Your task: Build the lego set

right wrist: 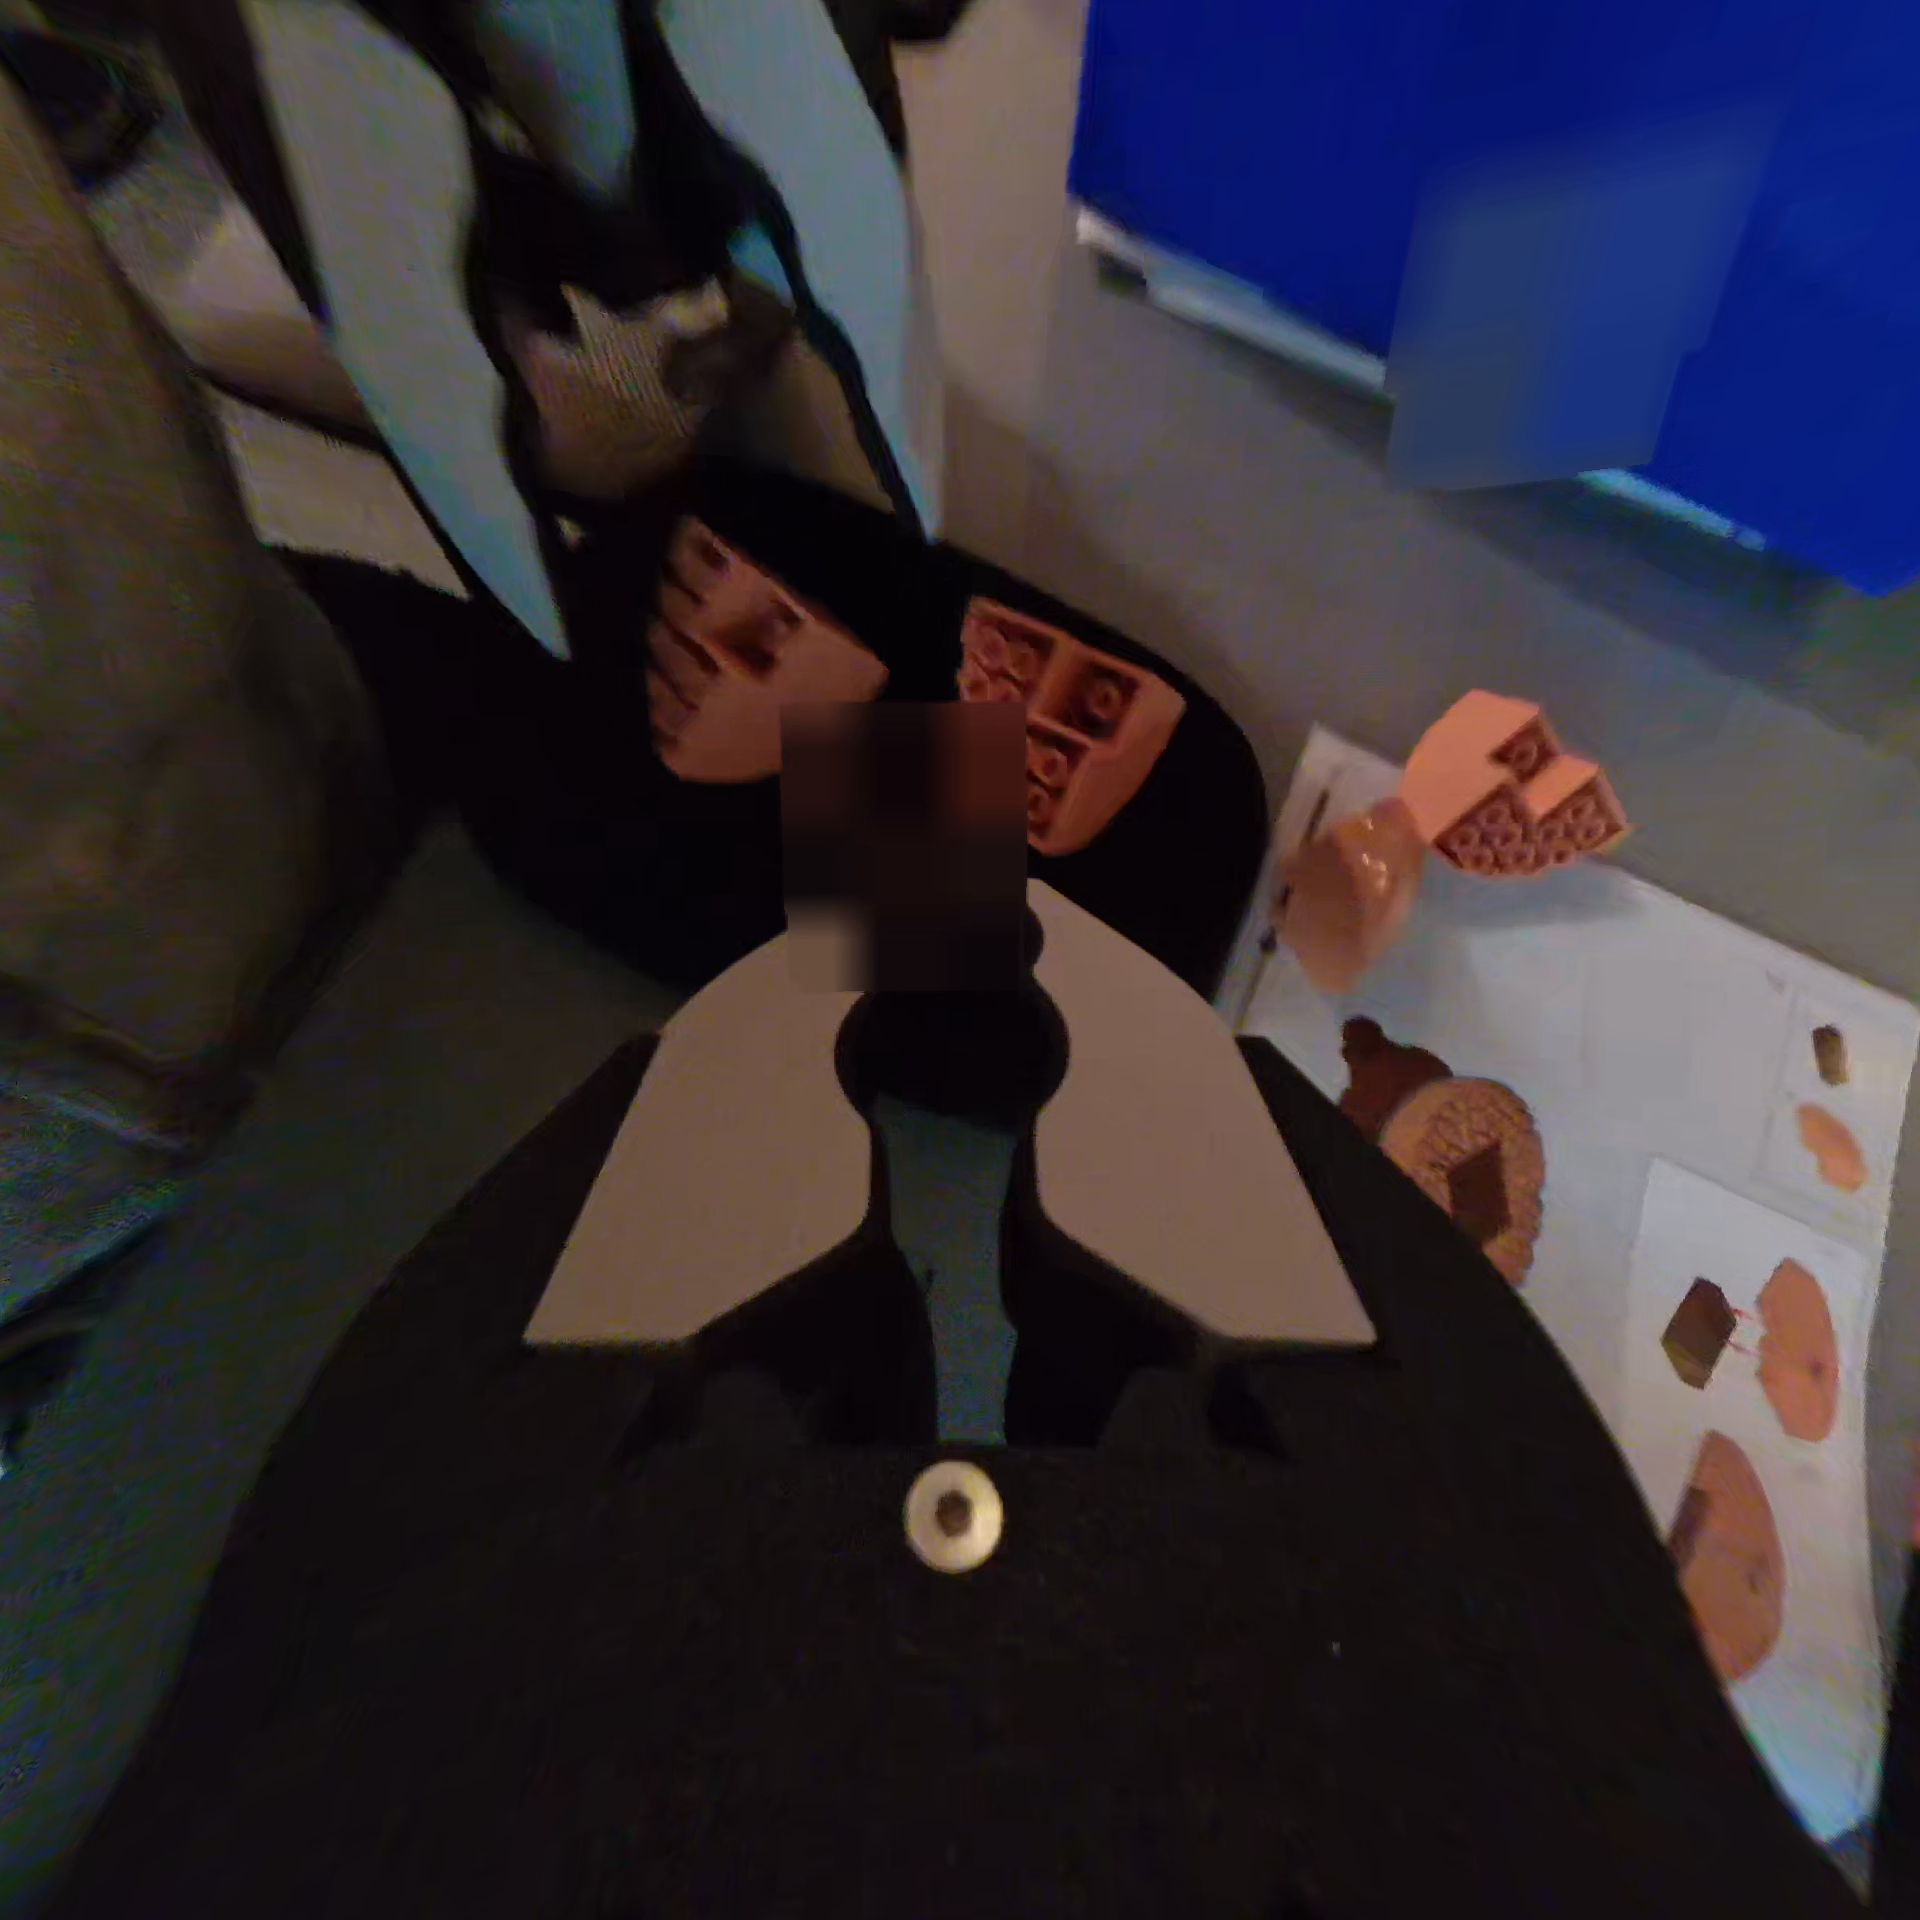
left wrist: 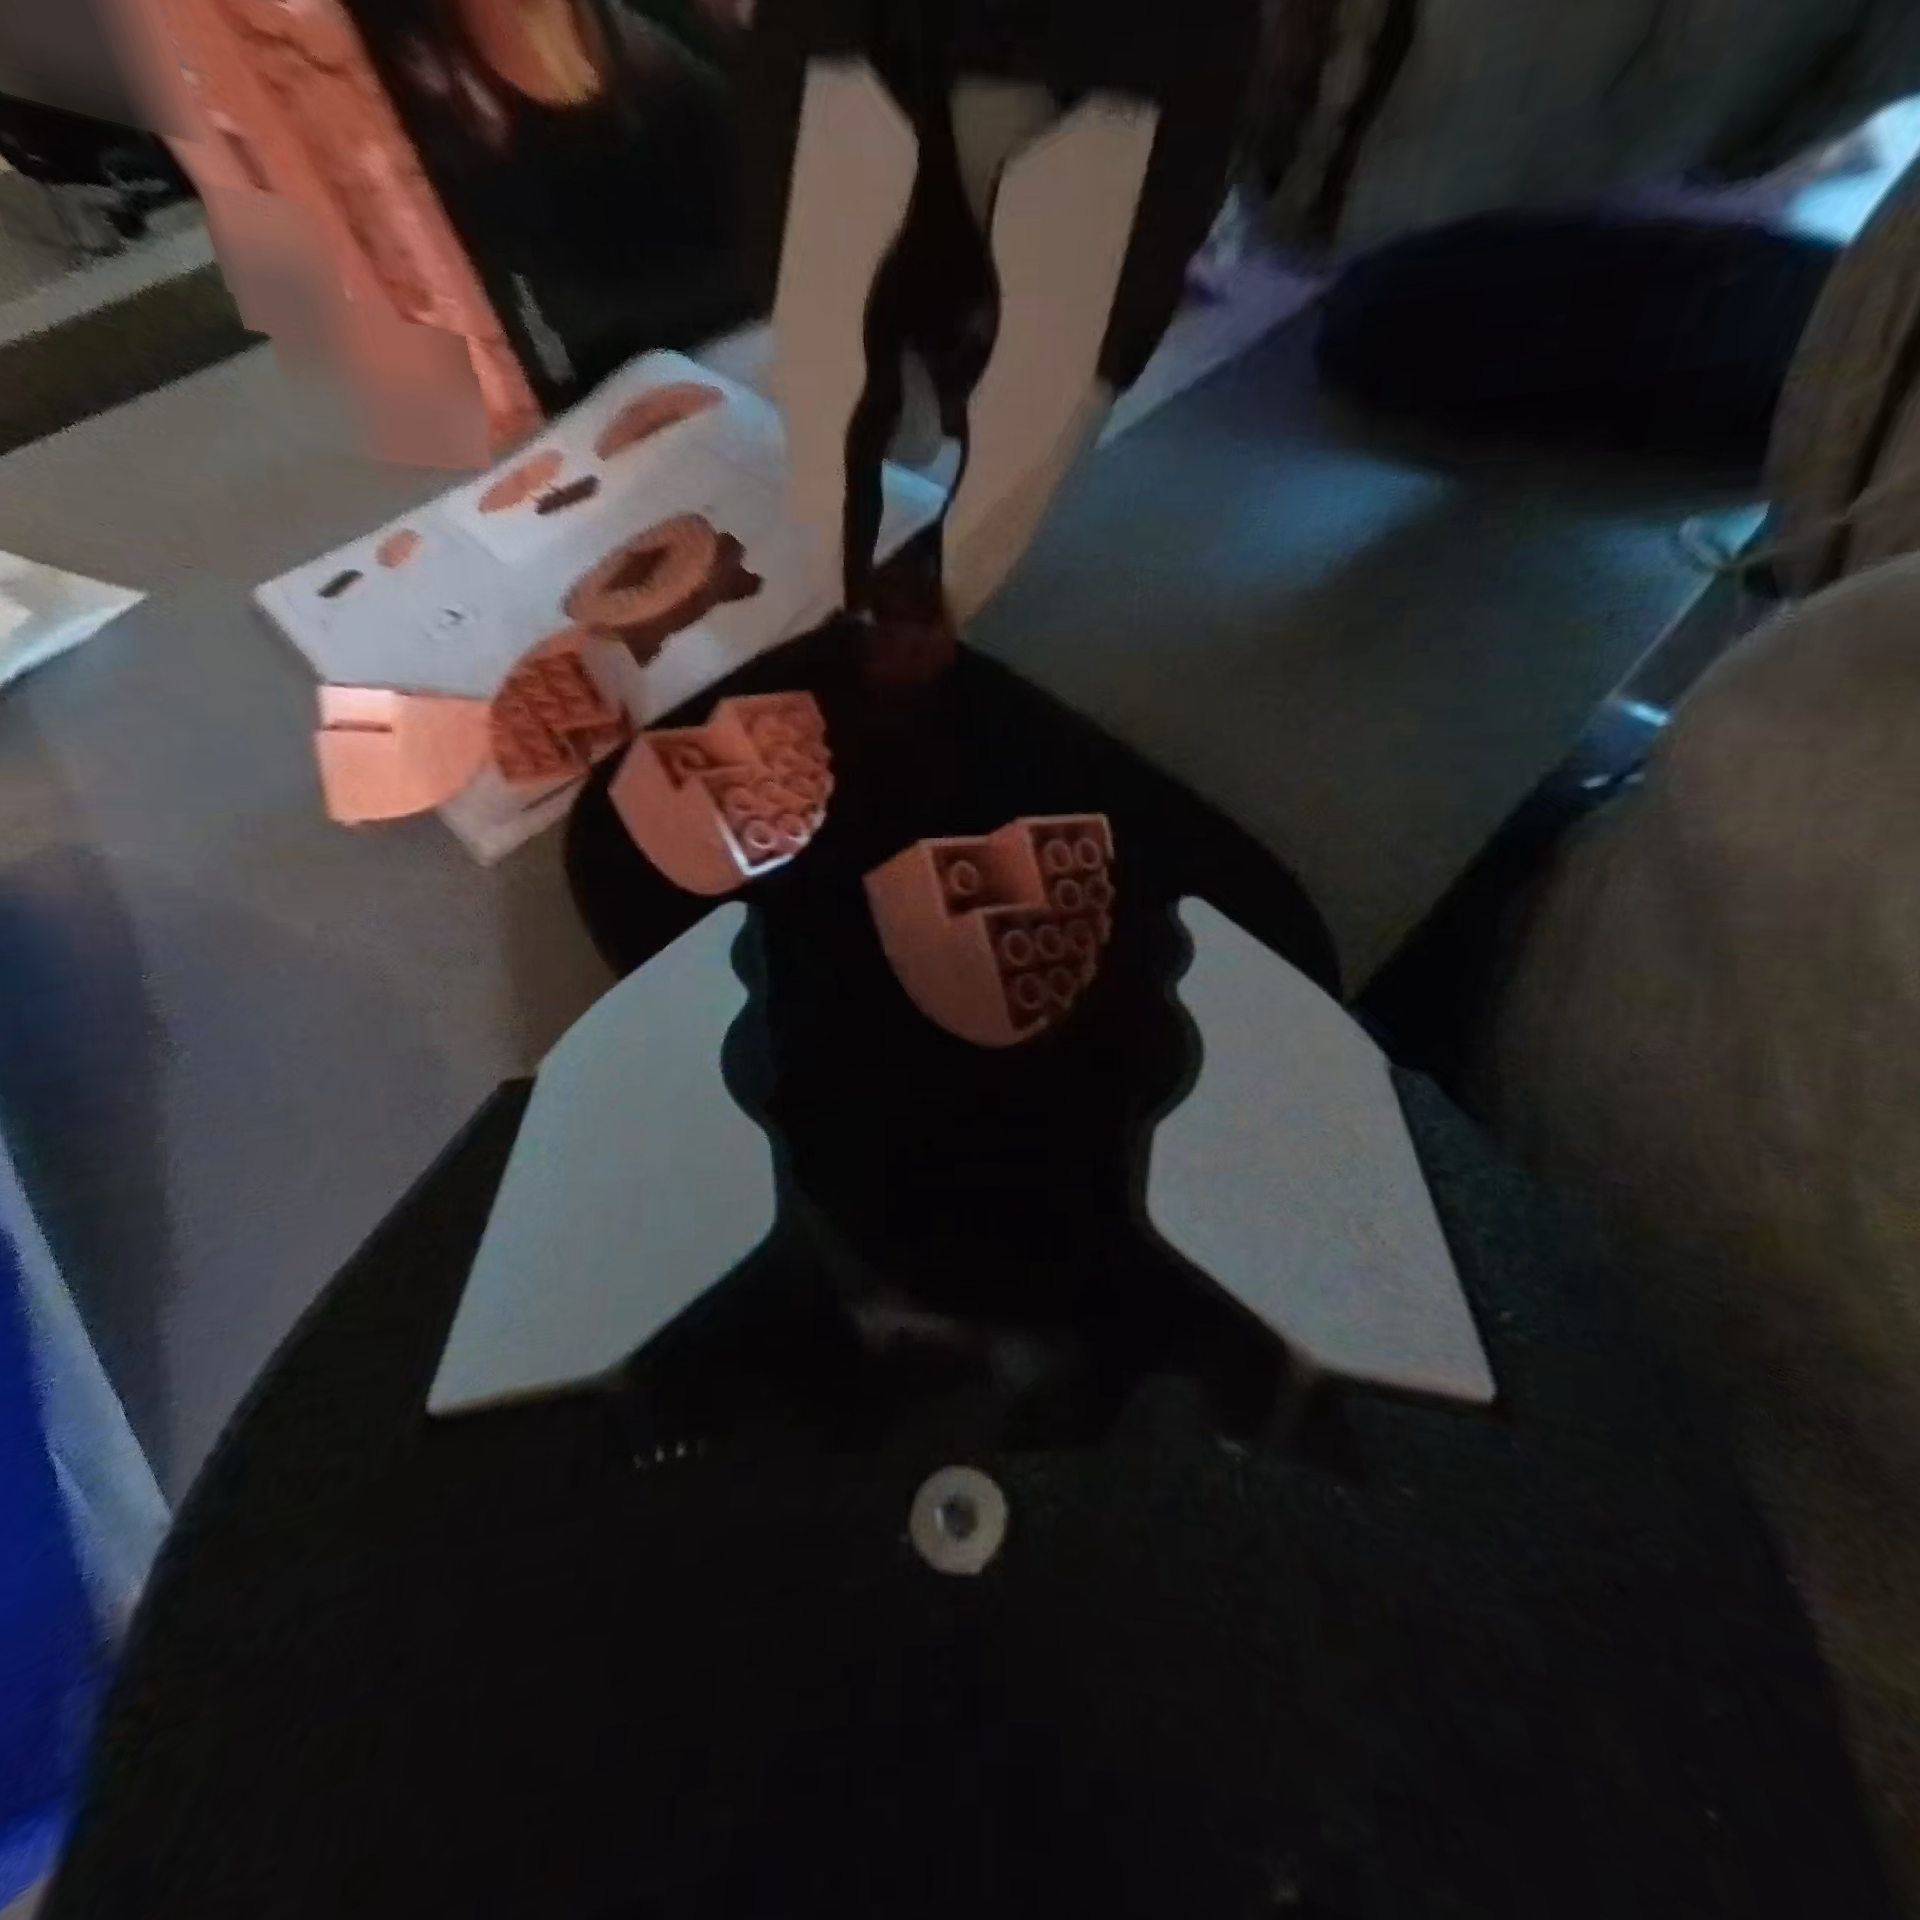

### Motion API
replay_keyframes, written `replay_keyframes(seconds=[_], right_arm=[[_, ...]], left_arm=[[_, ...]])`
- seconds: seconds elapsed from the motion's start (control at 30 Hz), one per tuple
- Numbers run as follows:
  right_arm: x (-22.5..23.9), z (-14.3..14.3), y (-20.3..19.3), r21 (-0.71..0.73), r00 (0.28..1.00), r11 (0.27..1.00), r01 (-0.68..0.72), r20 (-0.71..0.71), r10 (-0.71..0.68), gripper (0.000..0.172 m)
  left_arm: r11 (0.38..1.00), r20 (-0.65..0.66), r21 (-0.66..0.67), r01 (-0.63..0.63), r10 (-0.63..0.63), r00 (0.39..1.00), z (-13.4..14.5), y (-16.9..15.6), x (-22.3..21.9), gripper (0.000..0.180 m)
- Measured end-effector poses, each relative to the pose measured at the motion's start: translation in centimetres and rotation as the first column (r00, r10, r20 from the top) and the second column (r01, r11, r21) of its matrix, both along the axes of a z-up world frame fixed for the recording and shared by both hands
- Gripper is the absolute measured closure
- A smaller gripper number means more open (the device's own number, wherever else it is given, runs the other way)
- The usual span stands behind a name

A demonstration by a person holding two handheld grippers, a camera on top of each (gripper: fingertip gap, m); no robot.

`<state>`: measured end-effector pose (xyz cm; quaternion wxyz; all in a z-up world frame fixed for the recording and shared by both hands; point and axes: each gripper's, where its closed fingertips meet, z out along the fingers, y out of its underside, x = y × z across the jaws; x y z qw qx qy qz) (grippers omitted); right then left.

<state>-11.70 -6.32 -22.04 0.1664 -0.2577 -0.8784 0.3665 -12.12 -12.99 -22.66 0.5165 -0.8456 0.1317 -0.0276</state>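
My left gripper (left wrist: 966,920) is open wide over a round black tray (left wrist: 1226,831). A pink quarter-round brick piece (left wrist: 997,925) lies studs-side up on the tray between its fingers (left wrist: 644,1039), with clear gaps on both sides. A second pink piece (left wrist: 717,800) lies on the tray's far left. My right gripper (right wrist: 914,914) is shut on a small dark brown piece (left wrist: 904,639), seen in the left wrist view hanging over the tray's far edge. In its own view a blur patch covers its fingertips. The left gripper (right wrist: 727,582) shows open there, above the pink piece (right wrist: 748,675).
A white instruction sheet (left wrist: 499,540) lies left of the tray with two more pink pieces (left wrist: 540,717) (left wrist: 384,758) on its edge. It also shows in the right wrist view (right wrist: 1621,1039). A blue box (right wrist: 1455,156) stands behind. Grey-brown fabric (left wrist: 1714,935) bulks on the right. There is about 8 cm between the tips of the two grippers.
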Motion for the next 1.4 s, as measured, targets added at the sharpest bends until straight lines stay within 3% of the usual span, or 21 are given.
replay_keyframes(seconds=[0.1, 0.27, 0.37, 0.5, 0.67, 0.83, 1.07, 1.23, 1.4], right_arm=[[1.2, 1.4, -2.0, 0.032, 0.989, 0.998, -0.049, -0.14, 0.053, 0.154], [-0.3, 1.4, -2.5, 0.279, 0.951, 0.958, -0.069, -0.272, 0.148, 0.154], [-1.4, 1.6, -3.6, 0.454, 0.896, 0.886, -0.093, -0.349, 0.273, 0.154], [-1.8, 0.6, -4.3, 0.611, 0.867, 0.786, -0.094, -0.338, 0.366, 0.154], [-1.8, 0.5, -3.7, 0.724, 0.87, 0.689, -0.02, -0.327, 0.369, 0.155], [-1.8, 0.0, -2.5, 0.768, 0.928, 0.638, 0.057, -0.277, 0.249, 0.156], [-0.8, -0.2, -2.4, 0.679, 0.989, 0.726, 0.109, -0.145, -0.013, 0.157], [-1.1, -0.6, -2.3, 0.774, 0.969, 0.624, 0.112, -0.223, 0.103, 0.157], [-1.1, -0.5, -2.3, 0.787, 0.967, 0.603, 0.126, -0.232, 0.101, 0.157]], left_arm=[[1.0, 0.038, -0.023, 0.003, -0.002, 0.999, -0.5, 0.6, 1.1, 0.115], [0.997, -0.025, -0.081, -0.007, 0.005, 1.0, -1.9, 0.5, 0.2, 0.131], [0.99, 0.058, -0.119, 0.071, -0.064, 0.996, -2.0, 0.7, 0.7, 0.134], [0.984, 0.14, -0.149, 0.102, -0.082, 0.987, -1.9, 1.0, 0.5, 0.134], [0.982, 0.189, -0.17, 0.086, -0.053, 0.981, -2.0, 1.3, 0.4, 0.134], [0.983, 0.26, -0.178, 0.048, 0.0, 0.966, -1.7, 1.3, 0.3, 0.134], [0.982, 0.245, -0.188, -0.02, 0.067, 0.967, -1.5, 1.5, 0.5, 0.135], [0.981, 0.224, -0.191, -0.029, 0.072, 0.972, -1.8, 1.4, 0.8, 0.135], [0.983, 0.301, -0.183, -0.022, 0.077, 0.951, -1.5, 1.2, 0.9, 0.134]])
